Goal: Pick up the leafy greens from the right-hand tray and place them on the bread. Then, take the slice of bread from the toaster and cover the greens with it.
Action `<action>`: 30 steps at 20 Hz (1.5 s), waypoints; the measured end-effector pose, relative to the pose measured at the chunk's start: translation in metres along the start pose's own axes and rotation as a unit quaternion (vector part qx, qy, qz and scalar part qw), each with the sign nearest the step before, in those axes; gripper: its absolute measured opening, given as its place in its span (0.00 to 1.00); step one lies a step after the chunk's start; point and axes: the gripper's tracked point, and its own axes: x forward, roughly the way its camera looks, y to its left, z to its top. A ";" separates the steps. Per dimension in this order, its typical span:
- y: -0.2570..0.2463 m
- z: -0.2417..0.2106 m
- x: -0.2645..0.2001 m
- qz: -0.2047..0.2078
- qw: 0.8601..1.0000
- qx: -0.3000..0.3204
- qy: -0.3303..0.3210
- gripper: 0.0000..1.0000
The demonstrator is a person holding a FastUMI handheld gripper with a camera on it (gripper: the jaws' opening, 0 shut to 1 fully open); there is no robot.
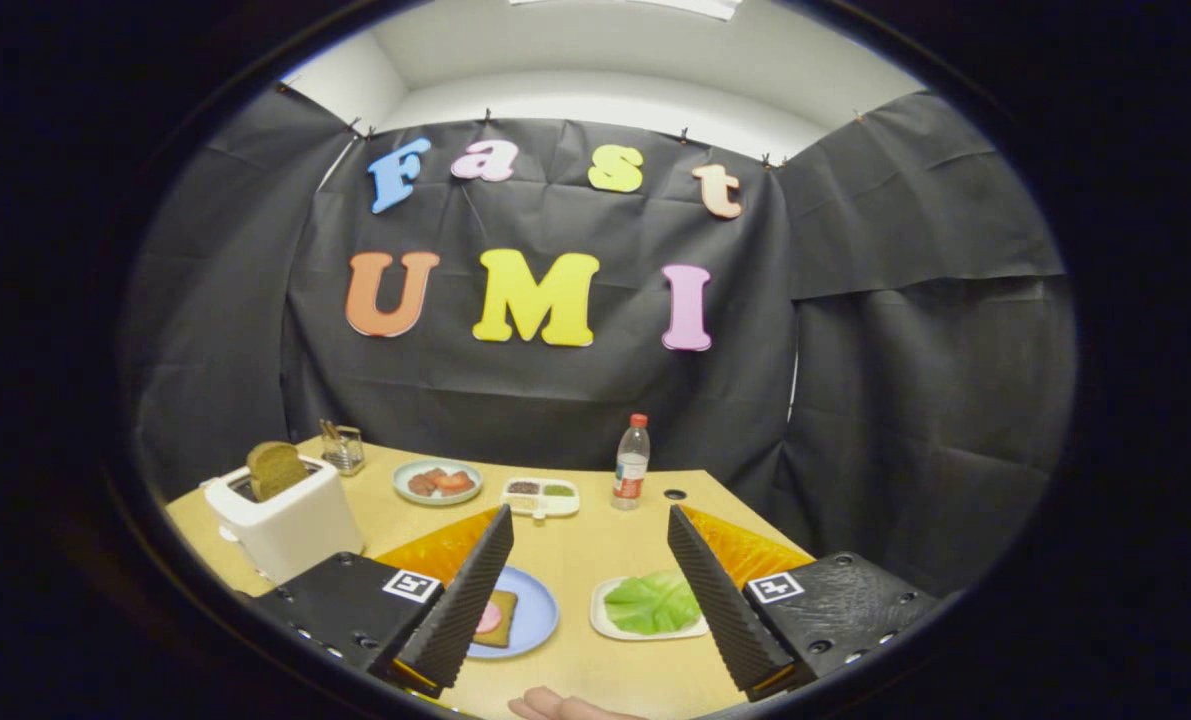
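The leafy greens (653, 601) lie on a small white tray (603, 619), just inside the right finger and below its tip. A slice of bread with a pink round of meat on it (496, 617) rests on a blue plate (535, 612), partly hidden behind the left finger. A white toaster (285, 520) stands beyond the left finger, with a brown slice of bread (275, 468) sticking up out of its slot. My gripper (591, 525) hovers high above the table, open wide, with nothing between its fingers.
Farther back on the wooden table (595, 555) are a plate of red food (437, 482), a divided sauce dish (541, 495), a water bottle (632, 463) and a small glass holder (342, 448). A person's hand (560, 706) rests at the near table edge.
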 end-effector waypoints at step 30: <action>-0.120 -0.212 0.208 -0.060 0.956 -0.008 0.286 0.48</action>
